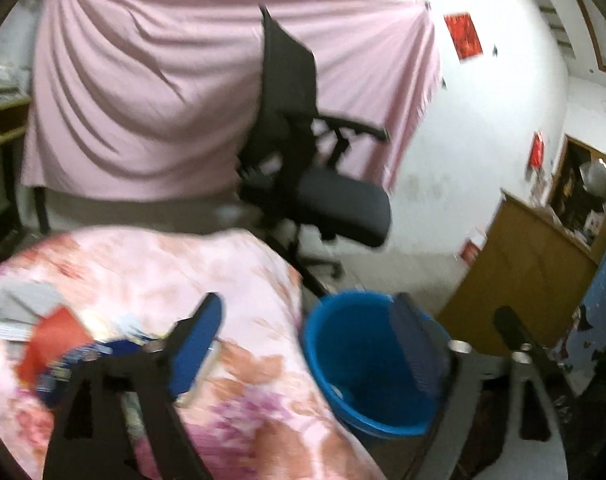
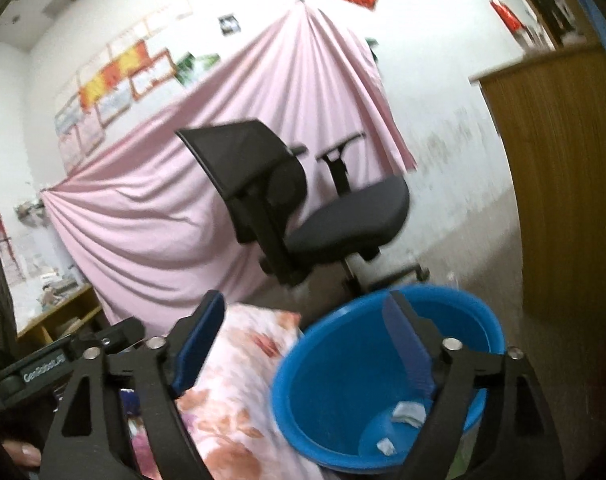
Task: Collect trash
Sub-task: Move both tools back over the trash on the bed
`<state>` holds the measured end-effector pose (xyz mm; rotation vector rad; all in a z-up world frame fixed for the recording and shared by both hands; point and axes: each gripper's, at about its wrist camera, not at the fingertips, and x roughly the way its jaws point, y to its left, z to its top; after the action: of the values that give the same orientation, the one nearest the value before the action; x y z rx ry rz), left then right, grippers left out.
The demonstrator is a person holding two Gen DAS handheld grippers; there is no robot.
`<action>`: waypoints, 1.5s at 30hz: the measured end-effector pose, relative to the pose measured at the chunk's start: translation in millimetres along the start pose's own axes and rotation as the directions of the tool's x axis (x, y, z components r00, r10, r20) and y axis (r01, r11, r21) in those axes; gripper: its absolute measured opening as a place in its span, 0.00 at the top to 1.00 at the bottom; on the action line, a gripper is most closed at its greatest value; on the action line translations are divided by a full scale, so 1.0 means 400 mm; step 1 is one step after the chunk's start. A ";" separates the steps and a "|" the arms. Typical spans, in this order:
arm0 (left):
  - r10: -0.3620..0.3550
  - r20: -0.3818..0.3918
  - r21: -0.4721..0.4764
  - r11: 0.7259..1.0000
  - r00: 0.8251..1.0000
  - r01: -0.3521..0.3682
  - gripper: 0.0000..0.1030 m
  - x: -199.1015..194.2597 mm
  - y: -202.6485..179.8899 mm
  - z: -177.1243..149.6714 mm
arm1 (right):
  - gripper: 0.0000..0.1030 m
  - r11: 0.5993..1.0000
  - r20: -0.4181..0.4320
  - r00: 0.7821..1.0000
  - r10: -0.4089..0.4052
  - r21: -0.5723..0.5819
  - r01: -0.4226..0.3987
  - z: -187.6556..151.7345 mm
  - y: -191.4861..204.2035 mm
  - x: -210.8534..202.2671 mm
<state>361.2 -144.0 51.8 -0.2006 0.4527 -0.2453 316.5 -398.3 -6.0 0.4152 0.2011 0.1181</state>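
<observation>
Both tongs spread wide, empty: left gripper, right gripper. Blue bucket beside floral-covered table holds paper scraps. I aim left at red wrapper, approach low, pinch edge.

Your left gripper has its jaws spread wide with nothing pinched between them — same for your right gripper, blue pads far apart, angled slightly down.

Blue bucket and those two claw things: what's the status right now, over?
Left gripper open, nothing between its fingers. Right gripper open, empty too. Blue bucket holds white scraps; more litter on the floral cloth. Nothing blocking the bucket.
</observation>
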 end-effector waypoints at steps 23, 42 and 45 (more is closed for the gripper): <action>0.244 0.334 0.013 0.965 0.911 -0.263 0.02 -0.324 0.212 -0.060 | 0.00 0.955 0.157 0.969 0.192 -0.257 -0.147 -0.020 0.268 -0.082; 0.343 0.135 -0.025 0.939 0.930 -0.343 0.02 -0.337 0.428 -0.169 | 0.00 0.927 -0.192 0.974 0.122 -0.330 -0.181 -0.137 0.394 0.065; 0.323 0.074 -0.015 0.946 0.943 -0.323 0.02 -0.313 0.440 -0.181 | 0.00 0.919 -0.262 0.959 0.104 -0.344 -0.194 -0.156 0.400 0.085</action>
<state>252.5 48.1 -4.0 -0.1344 0.4035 0.0852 324.5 -223.5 -1.8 0.0392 0.3781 0.3534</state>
